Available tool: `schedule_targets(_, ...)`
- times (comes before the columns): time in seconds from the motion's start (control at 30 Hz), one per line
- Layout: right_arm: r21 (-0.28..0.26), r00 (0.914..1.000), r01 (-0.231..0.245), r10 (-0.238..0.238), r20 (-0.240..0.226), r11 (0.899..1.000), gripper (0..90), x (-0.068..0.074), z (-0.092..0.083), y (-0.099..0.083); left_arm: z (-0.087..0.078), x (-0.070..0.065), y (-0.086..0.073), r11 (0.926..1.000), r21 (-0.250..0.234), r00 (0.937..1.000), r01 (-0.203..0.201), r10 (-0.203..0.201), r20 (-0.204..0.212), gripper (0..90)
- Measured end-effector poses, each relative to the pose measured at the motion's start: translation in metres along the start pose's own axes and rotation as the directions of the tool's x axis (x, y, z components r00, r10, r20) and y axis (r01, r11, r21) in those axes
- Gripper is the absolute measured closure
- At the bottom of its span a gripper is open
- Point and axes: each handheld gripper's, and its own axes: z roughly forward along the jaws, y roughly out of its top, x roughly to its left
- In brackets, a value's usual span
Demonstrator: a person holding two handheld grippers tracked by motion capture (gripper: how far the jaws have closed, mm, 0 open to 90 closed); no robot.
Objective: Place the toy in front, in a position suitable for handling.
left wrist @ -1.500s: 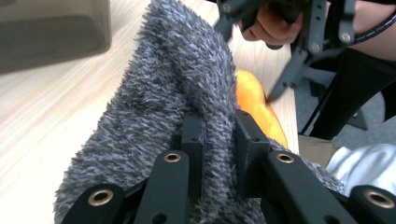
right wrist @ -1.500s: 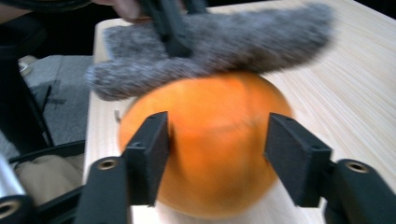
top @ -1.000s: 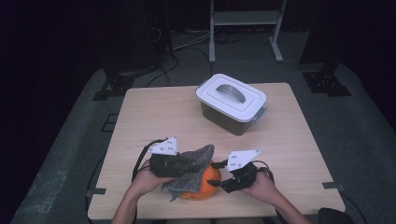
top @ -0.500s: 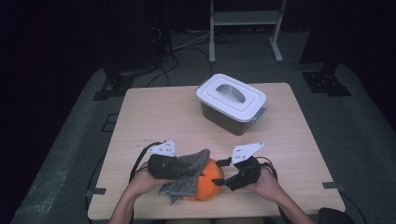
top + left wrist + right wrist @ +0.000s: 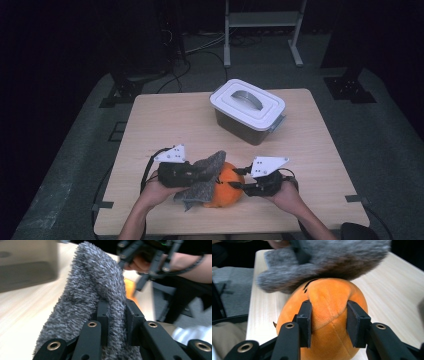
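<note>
An orange plush ball (image 5: 227, 192) lies near the table's front edge, with a grey fuzzy cloth (image 5: 202, 189) draped over its left side. My left gripper (image 5: 212, 172) is shut on the cloth (image 5: 95, 285), whose pile bulges up between its jaws (image 5: 117, 312). From the right, my right gripper (image 5: 239, 181) has just been closing on the ball. Its pads (image 5: 304, 322) pinch a fold of the orange plush (image 5: 329, 297). The cloth (image 5: 324, 260) hangs over the ball's far side.
A lidded plastic box (image 5: 247, 107) with a handle stands at the back right of the wooden table (image 5: 165, 125), blurred in the left gripper view (image 5: 25, 262). The person's forearms come in at the front edge. Dark floor and a metal stand lie beyond.
The right gripper has tipped up slightly against the orange ball. The left hand and the cloth have stayed where they were.
</note>
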Motion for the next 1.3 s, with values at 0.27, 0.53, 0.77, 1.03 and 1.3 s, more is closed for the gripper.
schedule_targets(0.27, 0.046, 0.9779, -0.179, 0.183, -0.102, 0.983, 31.5, -0.022, -0.009, -0.004, 0.013, -0.003, -0.006, 0.9993, 0.037, 0.9931, 0.012, -0.016, 0.116, 76.7)
schedule_targets(0.53, 0.077, 0.9813, -0.132, 0.142, -0.131, 0.988, 37.0, -0.009, 0.004, -0.005, 0.012, -0.016, 0.011, 0.9991, 0.018, 0.9907, -0.039, 0.036, 0.131, 76.5)
schedule_targets(0.77, 0.088, 0.9878, -0.068, 0.080, -0.133, 0.994, 43.3, -0.004, 0.003, -0.006, 0.011, -0.013, 0.010, 0.9988, 0.036, 0.9965, -0.033, 0.030, 0.078, 76.6)
schedule_targets(1.03, 0.133, 0.9586, -0.199, 0.221, -0.180, 0.971, 28.0, -0.020, -0.001, -0.004, 0.010, -0.003, -0.001, 0.9995, 0.026, 0.9962, 0.019, -0.022, 0.085, 76.5)
schedule_targets(1.3, 0.143, 0.9718, -0.161, 0.182, -0.150, 0.977, 40.3, -0.014, 0.006, -0.008, 0.018, -0.012, 0.004, 0.9999, 0.012, 0.9912, -0.010, 0.008, 0.132, 76.5)
